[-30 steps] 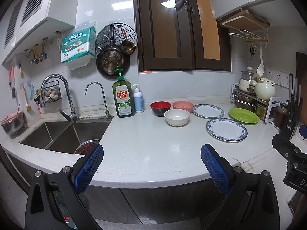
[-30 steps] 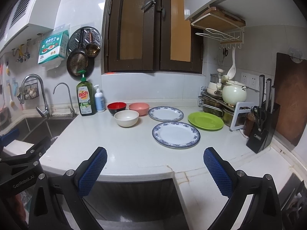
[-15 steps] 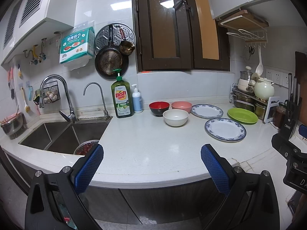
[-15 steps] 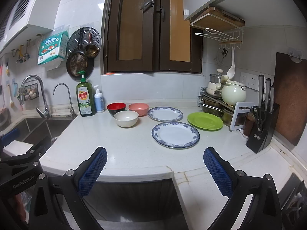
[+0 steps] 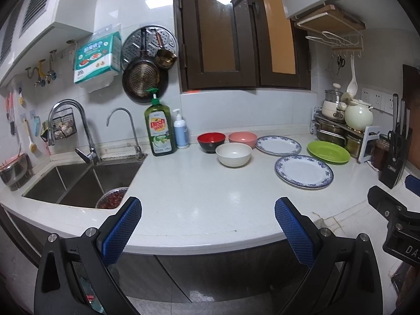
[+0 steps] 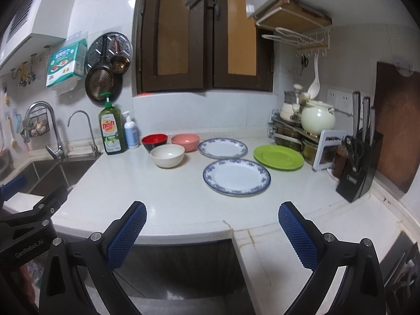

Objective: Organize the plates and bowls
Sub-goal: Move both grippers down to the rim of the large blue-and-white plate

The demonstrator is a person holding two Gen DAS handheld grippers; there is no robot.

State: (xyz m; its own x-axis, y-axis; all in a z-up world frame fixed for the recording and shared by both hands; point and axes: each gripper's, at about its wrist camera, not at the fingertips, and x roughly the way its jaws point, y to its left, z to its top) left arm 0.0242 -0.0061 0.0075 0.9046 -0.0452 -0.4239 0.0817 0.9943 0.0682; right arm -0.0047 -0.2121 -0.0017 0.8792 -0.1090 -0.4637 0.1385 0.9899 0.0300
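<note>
On the white counter (image 5: 189,194) stand a red bowl (image 5: 211,141), a pink bowl (image 5: 242,139) and a white bowl (image 5: 233,154). To their right lie two blue-rimmed plates, one far (image 5: 278,145) and one near (image 5: 304,172), and a green plate (image 5: 328,152). The right wrist view shows the same bowls, red (image 6: 154,141), pink (image 6: 185,141) and white (image 6: 167,155), the near blue-rimmed plate (image 6: 236,176) and the green plate (image 6: 278,157). My left gripper (image 5: 207,225) and right gripper (image 6: 212,227) are open and empty, held before the counter's front edge.
A double sink (image 5: 78,183) with taps lies at the left. A dish soap bottle (image 5: 159,128) and a pump bottle (image 5: 180,129) stand by the wall. A pot rack (image 6: 302,128), a knife block (image 6: 359,168) and a wooden board (image 6: 399,126) crowd the right corner.
Both grippers have drifted slightly; the view has shifted a little. Nothing on the counter has moved and both grippers have stayed open.
</note>
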